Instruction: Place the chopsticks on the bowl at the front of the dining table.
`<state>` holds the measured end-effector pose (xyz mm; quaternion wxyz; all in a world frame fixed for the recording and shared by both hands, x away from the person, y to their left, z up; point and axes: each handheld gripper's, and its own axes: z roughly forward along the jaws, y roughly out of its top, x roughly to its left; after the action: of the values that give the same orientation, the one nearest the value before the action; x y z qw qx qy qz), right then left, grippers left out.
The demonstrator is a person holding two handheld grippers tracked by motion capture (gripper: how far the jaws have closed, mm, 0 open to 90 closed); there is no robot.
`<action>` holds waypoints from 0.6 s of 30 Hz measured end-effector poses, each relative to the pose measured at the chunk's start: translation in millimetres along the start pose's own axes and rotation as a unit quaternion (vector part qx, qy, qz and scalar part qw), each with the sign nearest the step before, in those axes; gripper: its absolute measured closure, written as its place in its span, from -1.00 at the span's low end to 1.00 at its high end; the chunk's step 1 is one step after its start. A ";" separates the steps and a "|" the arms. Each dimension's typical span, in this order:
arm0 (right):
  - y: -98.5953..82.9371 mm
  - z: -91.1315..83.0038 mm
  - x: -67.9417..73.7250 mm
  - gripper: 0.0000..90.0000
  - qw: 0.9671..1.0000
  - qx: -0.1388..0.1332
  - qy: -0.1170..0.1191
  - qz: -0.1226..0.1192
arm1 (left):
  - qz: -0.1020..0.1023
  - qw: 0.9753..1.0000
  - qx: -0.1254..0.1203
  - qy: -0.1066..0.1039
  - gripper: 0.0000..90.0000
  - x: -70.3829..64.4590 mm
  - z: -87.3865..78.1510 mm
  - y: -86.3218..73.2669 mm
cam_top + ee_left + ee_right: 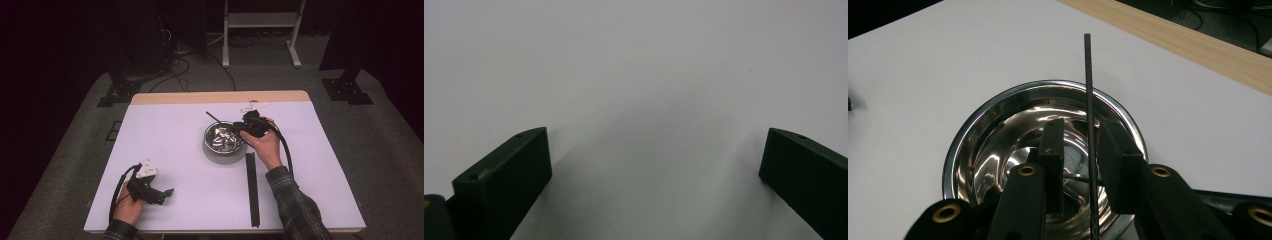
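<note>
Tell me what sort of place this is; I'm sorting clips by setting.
Probably a lab or recording studio: a white-topped table ringed by dark curtains, loose cables on grey carpet, and stand feet at its corners.

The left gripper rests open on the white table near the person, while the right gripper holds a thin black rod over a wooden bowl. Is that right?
One detail is wrong: the bowl is shiny metal, not wooden, as the right gripper view shows. The rest holds: the left gripper is open over the white table near the person, and the right gripper holds the thin black rod over that bowl.
</note>
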<state>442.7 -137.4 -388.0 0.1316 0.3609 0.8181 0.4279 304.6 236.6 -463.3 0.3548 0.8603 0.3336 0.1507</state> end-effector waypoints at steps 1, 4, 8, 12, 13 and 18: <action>-0.7 -2.0 0.3 0.59 1.000 -0.001 -0.001 0.000 | 0.000 1.000 0.000 0.000 -1.00 0.0 0.0 0.0; -3.4 -6.4 -0.3 0.58 1.000 -0.004 -0.002 0.000 | 0.000 1.000 0.000 0.000 -1.00 0.0 0.0 0.0; -8.0 -13.3 -1.2 0.55 1.000 -0.004 -0.006 -0.001 | 0.000 1.000 0.000 0.000 -1.00 0.0 0.0 0.0; -11.3 -20.5 -1.9 0.54 1.000 -0.007 -0.009 -0.002 | 0.000 1.000 0.000 0.000 -1.00 0.0 0.0 0.0; -12.6 -23.1 -1.8 0.53 1.000 -0.009 -0.010 0.000 | 0.000 1.000 0.000 0.000 -1.00 0.0 0.0 0.0; -15.8 -30.4 -2.5 0.49 1.000 -0.010 -0.017 0.004 | 0.001 1.000 0.000 0.000 -1.00 0.1 0.0 0.0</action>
<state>421.0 -163.5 -382.5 0.1469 0.3700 0.8101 0.4304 304.7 236.7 -463.3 0.3545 0.8604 0.3333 0.1513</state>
